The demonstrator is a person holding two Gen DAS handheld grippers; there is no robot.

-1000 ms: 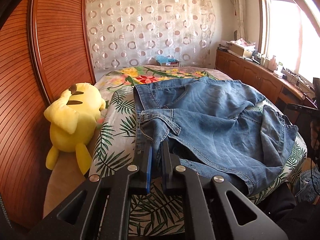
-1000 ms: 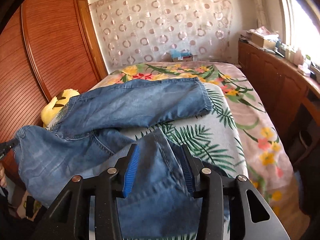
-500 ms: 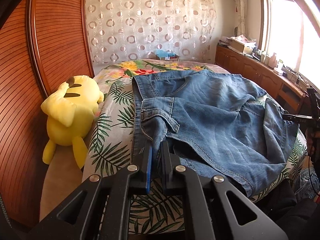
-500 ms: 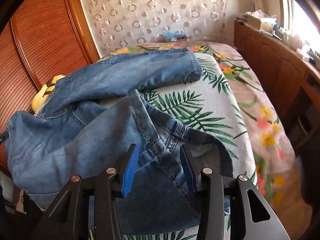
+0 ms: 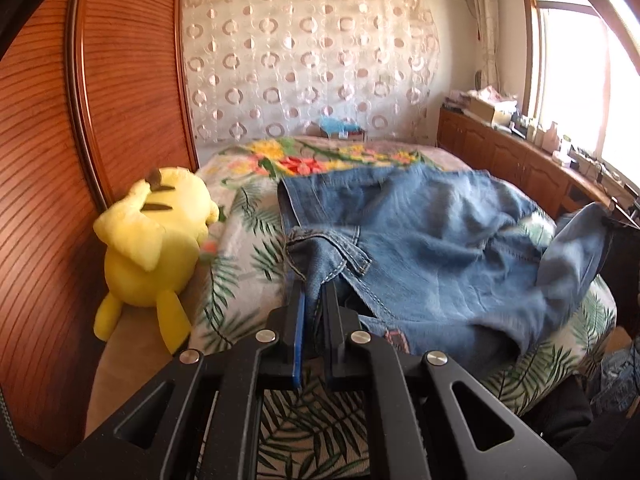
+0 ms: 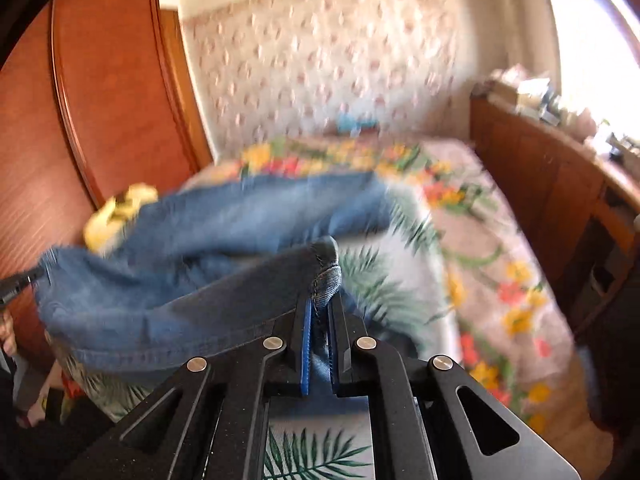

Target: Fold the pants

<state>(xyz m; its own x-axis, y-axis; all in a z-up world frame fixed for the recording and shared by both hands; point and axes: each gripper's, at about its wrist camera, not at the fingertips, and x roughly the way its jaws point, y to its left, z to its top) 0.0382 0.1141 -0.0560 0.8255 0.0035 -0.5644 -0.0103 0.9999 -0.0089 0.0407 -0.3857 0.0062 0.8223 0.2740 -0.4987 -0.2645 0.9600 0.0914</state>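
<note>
A yellow plush toy (image 5: 150,240) leans against the reddish wooden wardrobe (image 5: 60,128) at the left edge of the bed (image 5: 248,240), whose cover is printed with palm leaves and flowers. A curtain with ring patterns (image 5: 308,64) hangs behind the bed, and a wooden counter (image 5: 516,160) crowded with small items runs along the right wall under a bright window (image 5: 572,80). The blue denim pants (image 5: 420,248) lie spread across the near part of the bed, 1 leg stretching away toward the curtain, with nothing lying on top of them. The left tool (image 5: 314,300) is clenched on a bunched corner of the denim at the pants' left edge, fabric squeezed between its blue-padded fingers. The right tool (image 6: 320,312) is clamped on a seamed fold of the pants at their right side, holding that fold raised clear of the bed cover. The right wrist view is heavily blurred, so finer detail there cannot be told.
</note>
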